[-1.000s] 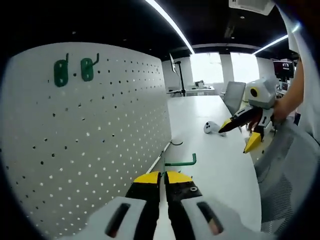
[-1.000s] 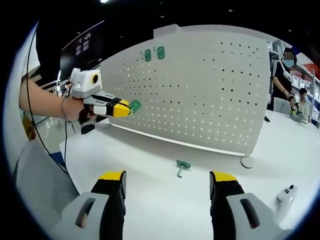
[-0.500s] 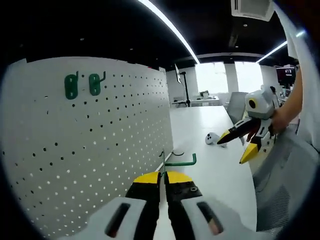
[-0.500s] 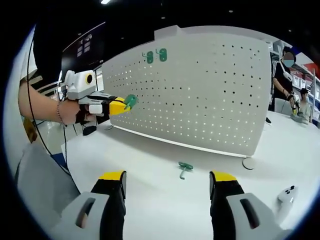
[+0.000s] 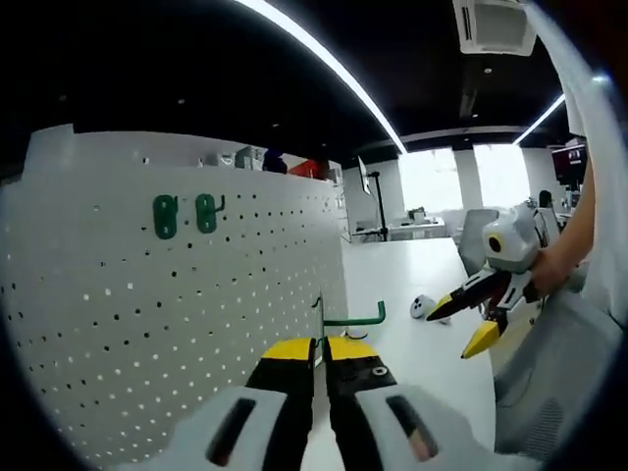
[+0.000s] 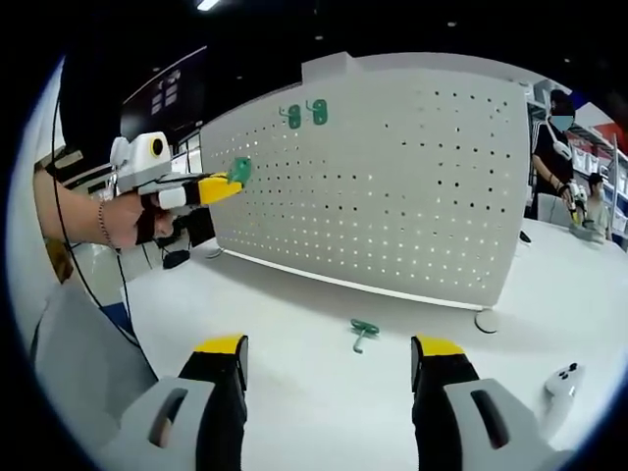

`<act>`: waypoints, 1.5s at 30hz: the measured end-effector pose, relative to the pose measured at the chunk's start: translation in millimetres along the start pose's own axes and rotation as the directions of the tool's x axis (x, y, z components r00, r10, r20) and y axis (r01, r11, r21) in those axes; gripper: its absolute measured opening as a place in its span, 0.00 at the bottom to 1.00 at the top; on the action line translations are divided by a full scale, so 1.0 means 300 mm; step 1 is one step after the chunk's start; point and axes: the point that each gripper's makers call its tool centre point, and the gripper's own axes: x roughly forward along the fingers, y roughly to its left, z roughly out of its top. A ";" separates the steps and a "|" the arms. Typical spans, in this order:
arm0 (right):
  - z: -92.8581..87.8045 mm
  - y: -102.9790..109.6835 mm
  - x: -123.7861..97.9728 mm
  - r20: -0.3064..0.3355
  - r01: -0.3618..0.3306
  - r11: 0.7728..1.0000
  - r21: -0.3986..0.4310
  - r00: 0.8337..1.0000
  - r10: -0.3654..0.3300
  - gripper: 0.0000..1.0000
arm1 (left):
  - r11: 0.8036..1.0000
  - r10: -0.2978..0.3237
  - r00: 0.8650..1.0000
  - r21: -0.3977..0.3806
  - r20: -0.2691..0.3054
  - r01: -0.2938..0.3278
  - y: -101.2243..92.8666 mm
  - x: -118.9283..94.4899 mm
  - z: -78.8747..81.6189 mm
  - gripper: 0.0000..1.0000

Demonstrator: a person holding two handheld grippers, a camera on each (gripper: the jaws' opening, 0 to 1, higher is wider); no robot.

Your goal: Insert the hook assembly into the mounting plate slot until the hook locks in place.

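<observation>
Left gripper (image 5: 319,345) clamps a green hook (image 5: 345,319), raised near the pegboard (image 5: 177,334), not yet inserted. Right gripper (image 6: 329,355) is open, empty above the bench (image 6: 294,392). Spare hook (image 6: 363,333) lies mid-bench. Two hooks (image 6: 304,114) already hang near the pegboard's top.

The white table (image 6: 294,373) supports an upright pegboard (image 6: 392,186). A green hook (image 6: 363,332) lies flat at the table's centre. A white controller (image 6: 564,383) lies at 4 o'clock.
</observation>
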 end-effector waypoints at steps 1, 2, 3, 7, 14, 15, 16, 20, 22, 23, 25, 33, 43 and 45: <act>-0.001 0.001 0.000 -0.001 0.000 1.000 0.001 1.000 0.000 0.65 | 1.000 0.001 1.000 0.003 0.014 -0.001 -0.005 -0.003 0.012 0.03; -0.001 0.001 -0.001 0.000 0.000 1.000 0.001 1.000 0.000 0.65 | 1.000 0.002 1.000 0.000 0.019 -0.002 -0.008 -0.004 0.017 0.03; 0.000 0.001 -0.001 0.000 0.000 1.000 0.000 1.000 0.000 0.65 | 1.000 0.010 1.000 -0.003 0.027 -0.010 -0.008 -0.008 0.025 0.04; -0.001 0.001 -0.001 0.000 0.001 1.000 0.000 1.000 -0.001 0.65 | 0.999 0.026 0.998 -0.022 0.055 -0.025 -0.009 -0.024 0.051 0.04; -0.004 0.002 0.000 -0.004 -0.002 1.000 -0.003 1.000 0.002 0.65 | 0.998 0.050 0.997 -0.028 0.057 -0.048 0.000 -0.032 0.053 0.04; -0.003 0.003 0.000 -0.004 -0.002 1.000 -0.004 1.000 0.002 0.65 | 0.998 0.057 0.996 -0.027 0.062 -0.056 0.005 -0.034 0.056 0.04; -0.001 0.002 0.000 -0.002 -0.002 1.000 -0.004 1.000 0.002 0.65 | 0.998 0.055 0.996 -0.032 0.065 -0.053 0.004 -0.034 0.059 0.04; 0.002 0.001 -0.001 0.001 0.000 1.000 -0.003 1.000 0.000 0.65 | 0.998 0.051 0.997 -0.030 0.058 -0.049 0.002 -0.034 0.052 0.04; 0.009 0.001 -0.002 0.013 -0.002 1.000 0.008 1.000 0.002 0.66 | 0.998 0.054 0.997 -0.030 0.056 -0.053 0.004 -0.035 0.048 0.04; 0.039 0.006 -0.005 0.062 -0.008 1.000 0.016 0.998 0.007 0.66 | 0.998 0.057 0.997 -0.032 0.055 -0.055 0.006 -0.036 0.047 0.04; 0.058 0.008 -0.014 0.085 -0.013 1.000 0.003 0.996 0.013 0.66 | 0.998 0.056 0.997 -0.038 0.056 -0.054 0.005 -0.035 0.047 0.04; 0.251 0.075 -0.066 0.368 -0.113 0.993 0.011 0.924 0.102 0.65 | 0.998 0.052 0.998 -0.033 0.046 -0.051 -0.004 -0.037 0.041 0.04; 0.266 0.110 -0.047 0.368 -0.155 0.987 0.030 0.920 0.133 0.63 | 0.998 0.063 0.997 -0.034 0.048 -0.061 0.003 -0.033 0.043 0.04; 0.273 0.122 -0.039 0.368 -0.165 0.986 0.032 0.919 0.142 0.62 | 0.997 0.064 0.997 -0.039 0.051 -0.062 0.002 -0.034 0.044 0.04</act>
